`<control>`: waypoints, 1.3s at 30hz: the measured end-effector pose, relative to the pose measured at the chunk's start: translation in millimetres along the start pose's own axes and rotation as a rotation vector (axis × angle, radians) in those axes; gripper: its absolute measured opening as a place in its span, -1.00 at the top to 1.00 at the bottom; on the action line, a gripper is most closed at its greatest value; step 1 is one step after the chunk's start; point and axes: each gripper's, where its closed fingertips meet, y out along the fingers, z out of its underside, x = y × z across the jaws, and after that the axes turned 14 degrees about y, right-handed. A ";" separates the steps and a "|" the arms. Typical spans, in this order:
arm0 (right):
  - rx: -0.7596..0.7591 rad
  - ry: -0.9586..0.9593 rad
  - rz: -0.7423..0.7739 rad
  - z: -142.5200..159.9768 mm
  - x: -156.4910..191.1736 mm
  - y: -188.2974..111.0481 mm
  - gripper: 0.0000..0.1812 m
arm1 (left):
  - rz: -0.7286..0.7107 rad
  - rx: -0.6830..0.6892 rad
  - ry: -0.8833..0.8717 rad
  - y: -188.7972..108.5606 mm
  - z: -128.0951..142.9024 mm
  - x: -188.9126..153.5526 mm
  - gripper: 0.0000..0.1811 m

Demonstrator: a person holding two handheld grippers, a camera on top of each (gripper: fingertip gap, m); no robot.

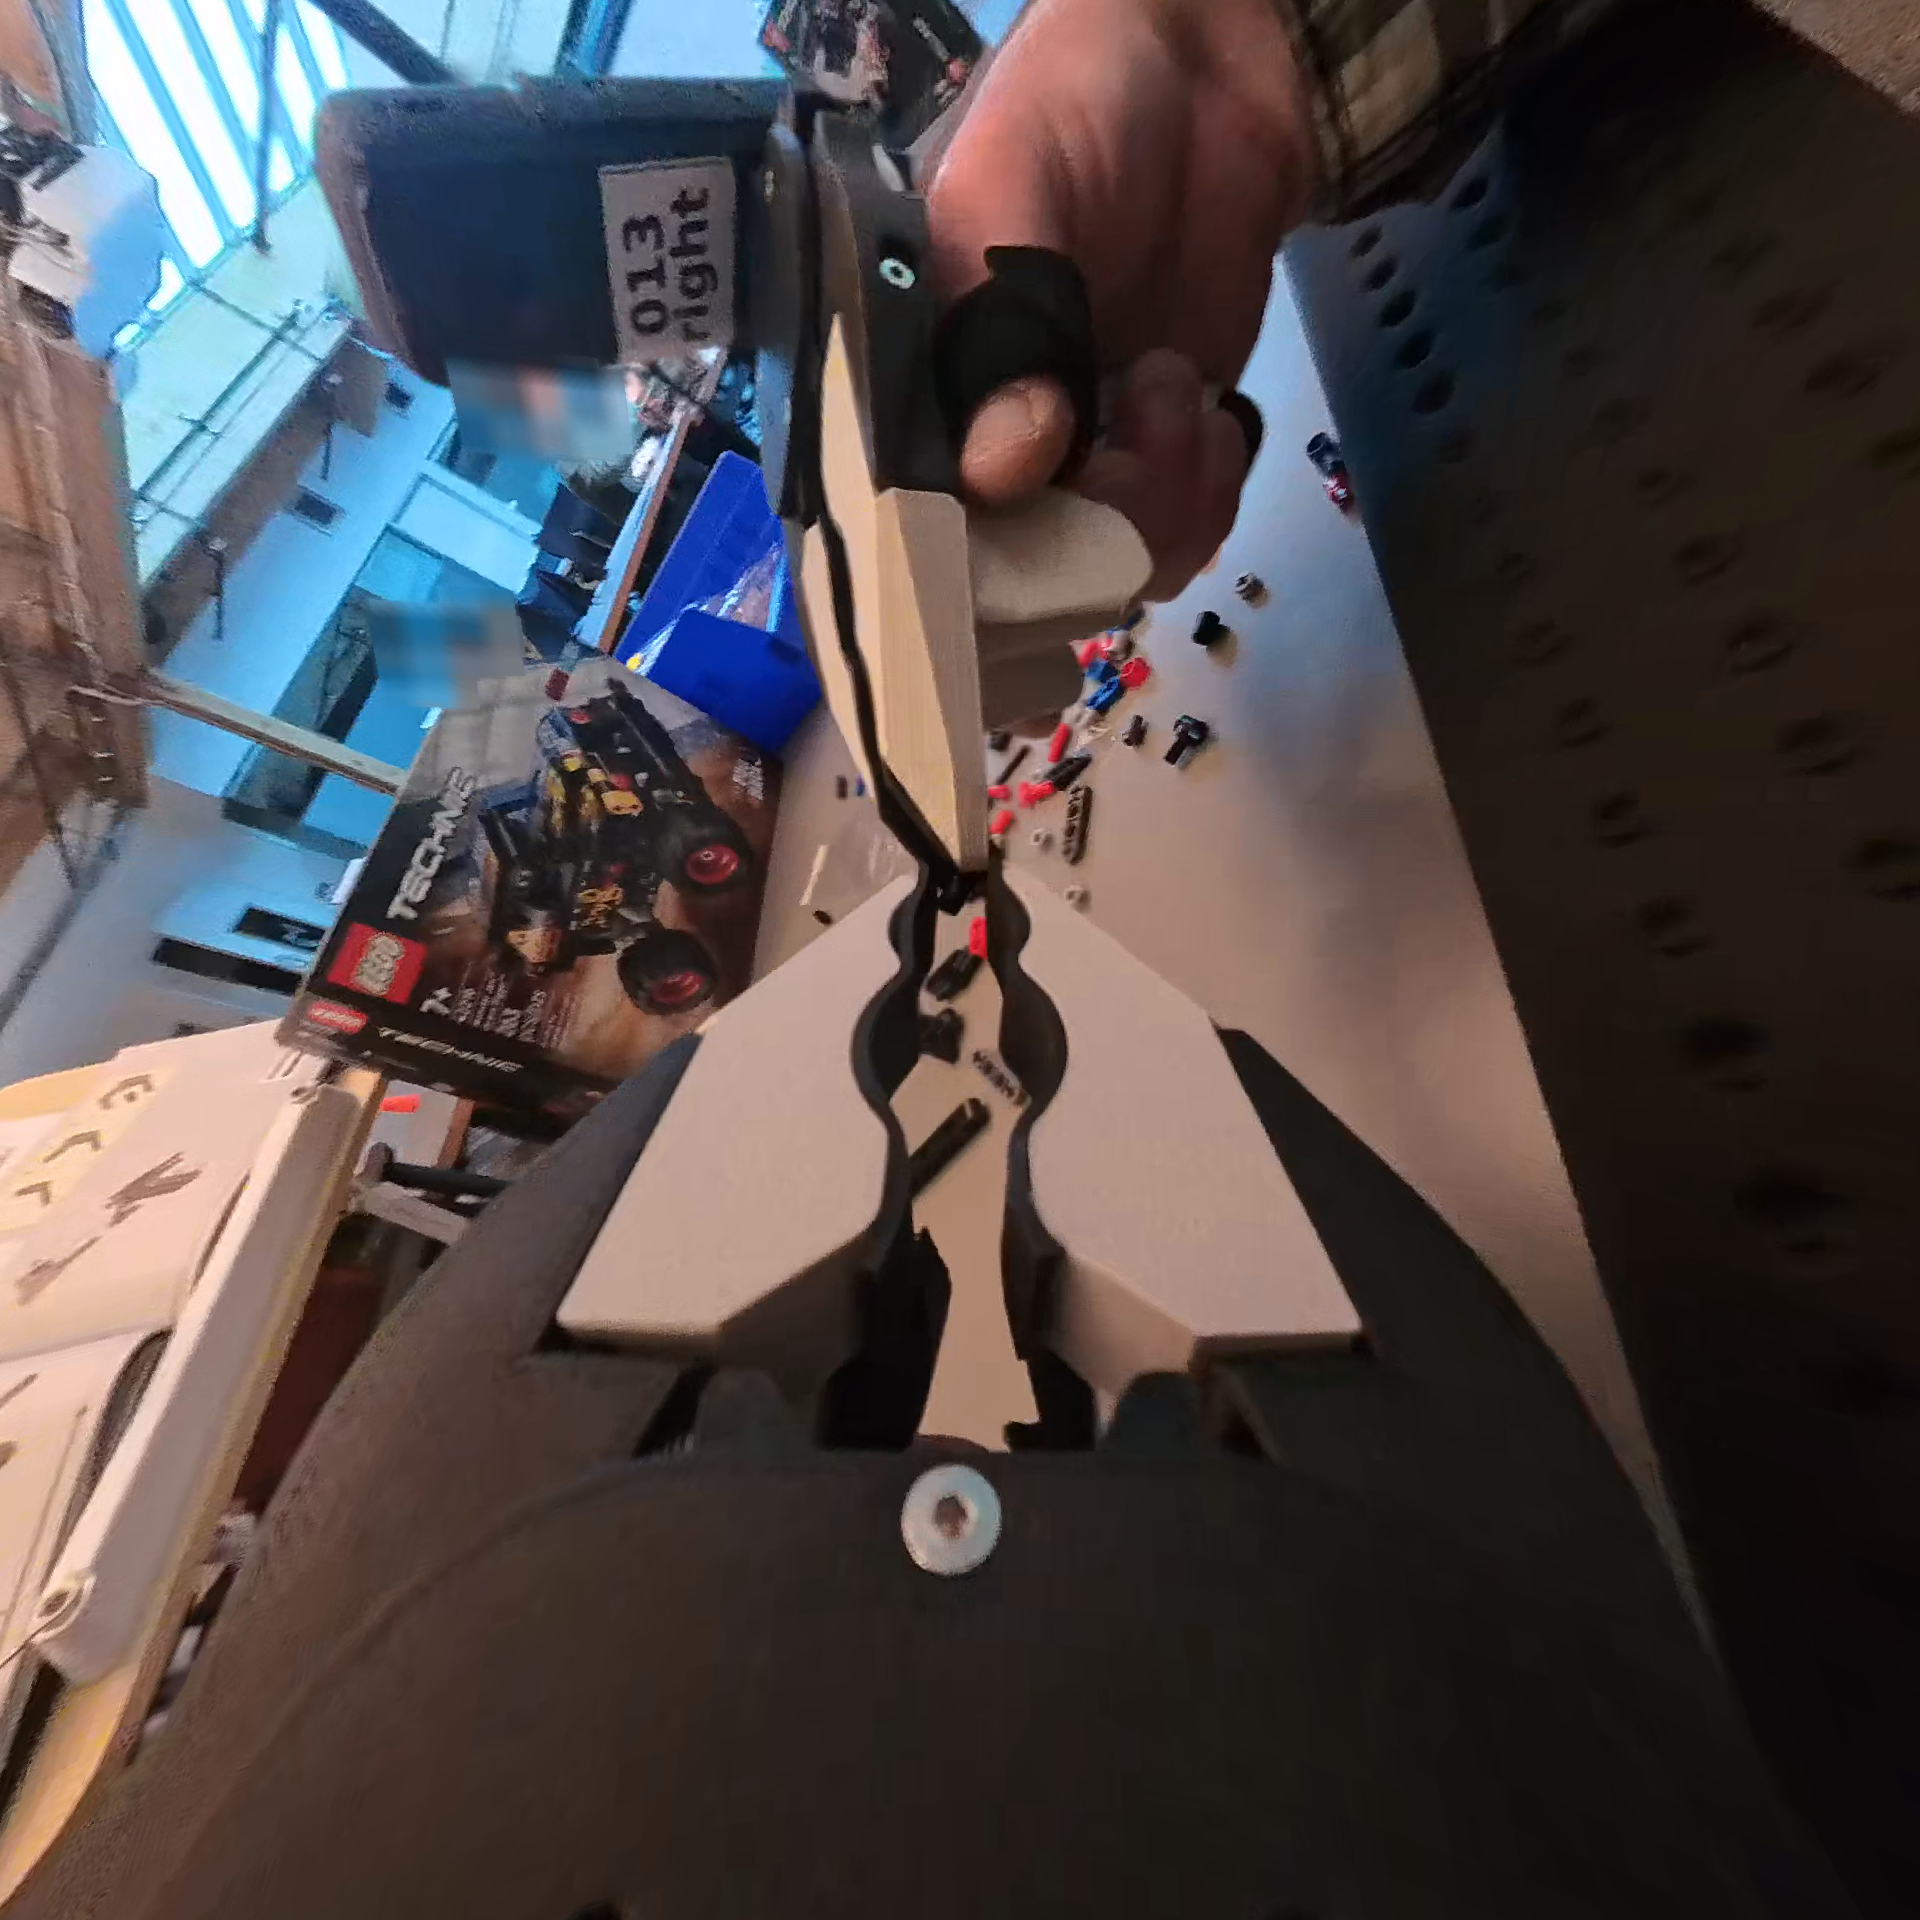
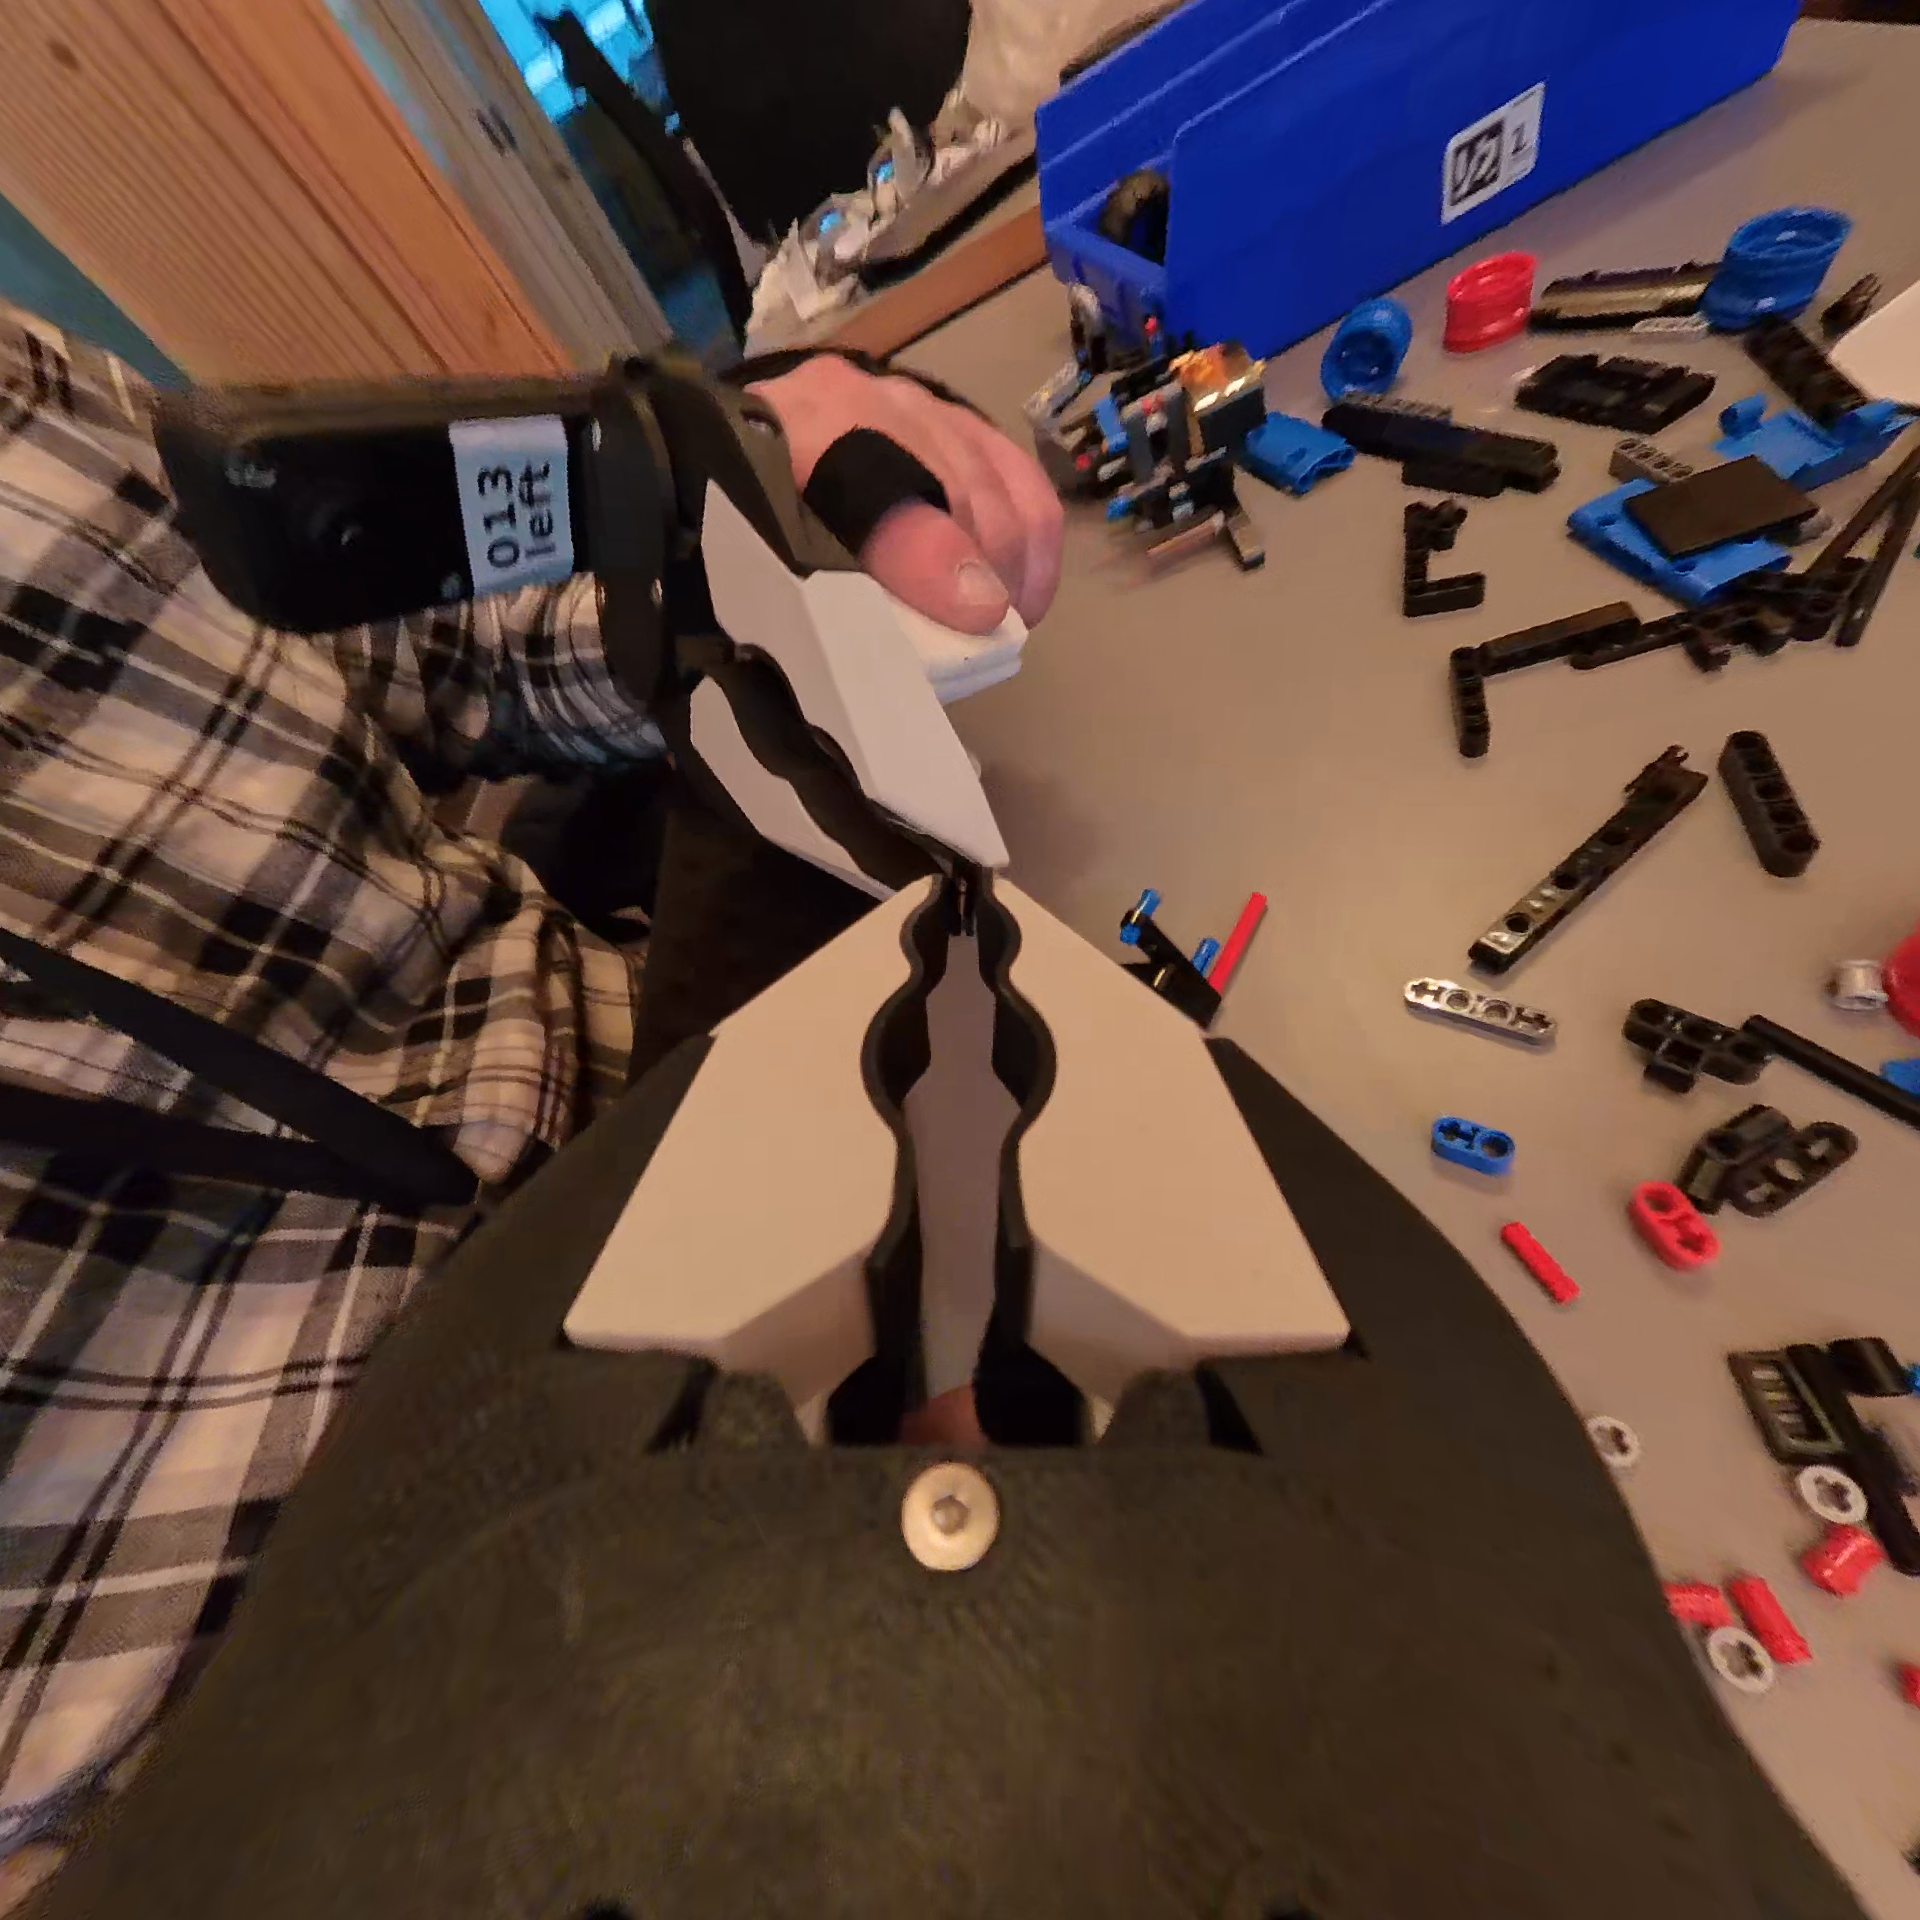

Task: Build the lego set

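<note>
- Grippers meet tip to tip above the bench: left gripper and right gripper, jaws of both nearly closed on one small black piece.
- Blue bin sits beyond scattered parts.

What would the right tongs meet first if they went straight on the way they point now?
The left tongs. Their tips already sit tip to tip with the right tongs, seemingly sharing a small black piece; actual contact is unclear.
</note>
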 end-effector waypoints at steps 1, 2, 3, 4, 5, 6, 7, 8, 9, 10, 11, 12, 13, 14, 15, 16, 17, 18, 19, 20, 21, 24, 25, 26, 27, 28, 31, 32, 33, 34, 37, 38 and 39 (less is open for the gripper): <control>-0.027 0.016 -0.007 -3.8 0.0 -1.0 0.98 | -0.020 0.015 0.003 0.1 0.9 3.3 0.94; -0.058 0.034 -0.023 -8.0 0.9 -1.9 0.98 | -0.043 0.022 0.003 -0.4 1.2 7.2 0.95; -0.093 0.051 -0.042 -12.1 2.3 -2.8 0.98 | -0.065 0.017 -0.009 -1.7 0.8 11.6 0.96; -0.124 0.066 -0.055 -15.3 3.1 -3.2 0.98 | -0.077 0.013 -0.028 -2.6 1.0 14.6 0.96; -0.149 0.079 -0.066 -17.7 3.7 -3.4 0.98 | -0.090 0.011 -0.032 -3.4 1.1 16.8 0.97; -0.171 0.090 -0.078 -19.6 4.5 -3.6 0.98 | -0.104 0.013 -0.026 -4.2 1.1 18.5 0.97; -0.191 0.097 -0.084 -21.1 4.9 -3.8 0.98 | -0.116 0.018 -0.021 -4.6 1.1 20.0 0.98; -0.209 0.101 -0.089 -22.5 5.4 -4.2 0.98 | -0.130 0.023 -0.012 -4.9 1.3 21.4 0.98; -0.225 0.104 -0.096 -23.7 6.5 -4.9 0.98 | -0.144 0.025 0.001 -5.4 0.5 22.9 0.98; -0.237 0.110 -0.106 -24.9 8.0 -5.5 0.97 | -0.159 0.029 0.019 -6.0 -0.7 24.3 0.98; -0.247 0.117 -0.114 -25.7 9.1 -6.1 0.97 | -0.171 0.030 0.030 -6.4 -1.9 25.6 0.99; -0.255 0.120 -0.119 -26.3 9.9 -6.7 0.97 | -0.176 0.029 0.030 -6.7 -2.4 26.2 0.99; -0.266 0.125 -0.126 -27.3 10.9 -7.5 0.97 | -0.185 0.026 0.022 -6.8 -2.9 27.4 0.99; -0.281 0.128 -0.136 -28.8 12.3 -8.2 0.97 | -0.197 0.026 0.020 -7.3 -3.7 29.2 0.98; -0.298 0.126 -0.148 -30.6 14.3 -9.2 0.98 | -0.211 0.023 0.023 -8.2 -5.3 31.2 0.98; -0.313 0.123 -0.161 -31.9 16.3 -10.0 0.98 | -0.223 0.015 0.018 -9.1 -6.7 33.1 0.98; -0.323 0.128 -0.176 -32.8 17.8 -10.6 0.98 | -0.229 0.007 0.010 -9.8 -7.8 34.2 0.98; -0.327 0.133 -0.188 -33.1 18.8 -11.1 0.98 | -0.233 0.002 0.009 -10.1 -8.8 34.6 0.98; -0.332 0.132 -0.192 -33.2 19.2 -11.4 0.98 | -0.234 -0.001 0.009 -10.3 -9.2 34.7 0.98; -0.332 0.132 -0.192 -33.0 19.3 -11.4 0.98 | -0.233 -0.005 0.006 -10.4 -9.4 34.4 0.98; -0.328 0.124 -0.185 -32.3 18.8 -11.4 0.98 | -0.224 -0.010 -0.004 -9.9 -9.4 33.6 0.98; -0.308 0.073 -0.104 -29.4 9.8 -11.1 0.99 | -0.150 -0.022 -0.066 -7.4 -4.2 26.3 0.93; -0.294 0.058 -0.058 -27.2 2.8 -11.3 0.99 | -0.084 -0.028 -0.096 -7.2 0.1 19.0 0.84; -0.272 0.038 -0.007 -23.7 -5.0 -11.1 0.99 | -0.007 -0.027 -0.135 -7.9 6.8 10.5 0.79; -0.254 0.026 0.024 -20.5 -9.8 -10.7 0.99 | 0.078 -0.027 -0.194 -8.9 14.3 1.3 0.78; -0.239 0.023 0.040 -17.7 -12.9 -9.5 0.99 | 0.143 -0.011 -0.249 -9.5 23.7 -5.8 0.70; -0.179 0.002 0.106 -6.1 -25.0 -3.1 0.98 | 0.279 0.046 -0.282 -10.6 45.3 -20.6 0.63; -0.165 0.006 0.120 -3.1 -28.5 -1.1 0.99 | 0.315 0.057 -0.268 -9.0 49.8 -26.1 0.63; -0.150 0.005 0.136 0.1 -32.1 0.5 0.99 | 0.342 0.068 -0.243 -6.0 54.4 -31.5 0.63; -0.138 0.006 0.148 2.8 -34.9 1.8 0.98 | 0.398 0.073 -0.226 -3.7 56.6 -41.3 0.61; -0.113 0.010 0.178 8.2 -40.5 3.5 0.99 | 0.501 0.090 -0.169 4.4 63.7 -60.5 0.64; -0.108 0.007 0.188 9.4 -41.7 3.6 0.99 | 0.527 0.086 -0.163 6.9 63.7 -65.2 0.69; -0.104 0.006 0.197 10.2 -42.8 3.8 0.99 | 0.524 0.083 -0.151 11.1 63.9 -66.2 0.73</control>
